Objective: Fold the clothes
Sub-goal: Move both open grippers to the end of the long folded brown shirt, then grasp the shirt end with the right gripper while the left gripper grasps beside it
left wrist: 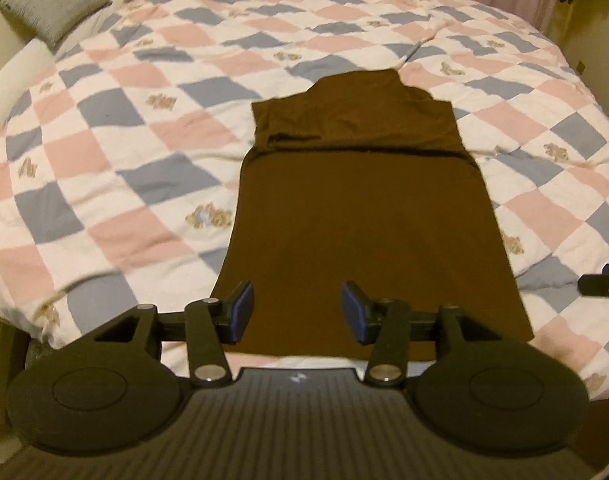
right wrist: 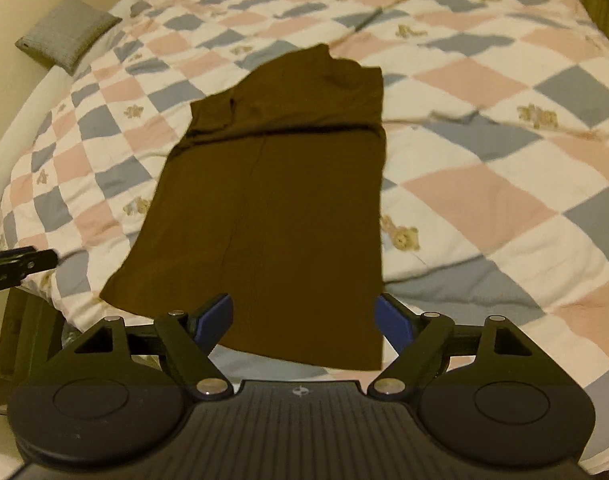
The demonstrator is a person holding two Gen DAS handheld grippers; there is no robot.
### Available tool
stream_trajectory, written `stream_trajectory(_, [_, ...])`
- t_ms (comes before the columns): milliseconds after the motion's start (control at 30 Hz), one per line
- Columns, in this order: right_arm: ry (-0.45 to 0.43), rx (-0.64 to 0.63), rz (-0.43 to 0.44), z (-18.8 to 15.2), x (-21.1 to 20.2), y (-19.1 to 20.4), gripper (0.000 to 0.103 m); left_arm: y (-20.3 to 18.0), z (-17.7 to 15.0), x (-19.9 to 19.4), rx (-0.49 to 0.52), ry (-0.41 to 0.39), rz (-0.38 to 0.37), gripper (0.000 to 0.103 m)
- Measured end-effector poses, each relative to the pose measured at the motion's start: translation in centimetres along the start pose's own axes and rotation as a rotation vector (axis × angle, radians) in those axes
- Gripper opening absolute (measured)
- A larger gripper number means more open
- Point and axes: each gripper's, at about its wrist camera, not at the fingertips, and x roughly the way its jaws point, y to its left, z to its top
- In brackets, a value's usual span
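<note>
A brown garment (left wrist: 360, 216) is lying flat, sides folded in, on the checked quilt (left wrist: 116, 152); left gripper (left wrist: 298, 312) and right gripper (right wrist: 304, 320) are hovering at its near hem, fingers spread, gripping nothing

No words, numbers or brand names can be read anywhere. Only a small pale emblem (right wrist: 300, 391) stands on each claw's ribbed body, too small to make out.

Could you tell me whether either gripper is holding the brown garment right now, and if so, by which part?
Nothing is held. The left gripper and right gripper are both open above the brown garment's near hem.
</note>
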Motion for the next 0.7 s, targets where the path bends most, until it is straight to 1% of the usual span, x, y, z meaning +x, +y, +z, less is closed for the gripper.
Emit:
stream_trajectory(133, [0.028,0.019,-0.001,0.5,1.3,-1.6,0.08,1.3,0.0,1.3,0.026,0.026,0.0,0.044])
stream_trajectory(200, [0.042,0.0,-0.004,1.2,2.1,-2.3,0.08,2.0,1.0,2.5,0.064,0.017,-0.013,0.045])
stream_trajectory(333, [0.042,-0.106,-0.029,4.4,4.6,-3.5,0.08,3.0,4.4,6.4,0.217,-0.037,-0.048,0.054])
stream_trajectory(433, [0.02,-0.139,-0.027,8.2,7.3,-4.7,0.08,3.6,8.3,11.1,0.364,-0.094,-0.089,0.054])
stream_trajectory(500, [-0.003,-0.151,-0.012,11.3,9.6,-5.8,0.08,4.2,11.4,14.9,0.441,-0.122,-0.122,0.058])
stream_trajectory(533, [-0.01,-0.155,-0.005,12.9,10.9,-6.2,0.08,4.6,13.0,17.1,0.455,-0.122,-0.141,0.065])
stream_trajectory(567, [-0.015,-0.161,-0.001,14.5,12.4,-6.6,0.08,5.0,14.7,19.3,0.469,-0.122,-0.16,0.066])
stream_trajectory(633, [-0.023,-0.173,0.007,17.7,15.3,-7.3,0.08,5.7,17.7,23.2,0.462,-0.108,-0.2,0.066])
stream_trajectory(700, [-0.031,-0.215,0.005,20.6,18.0,-7.5,0.08,6.3,21.0,27.1,0.457,-0.1,-0.242,0.065])
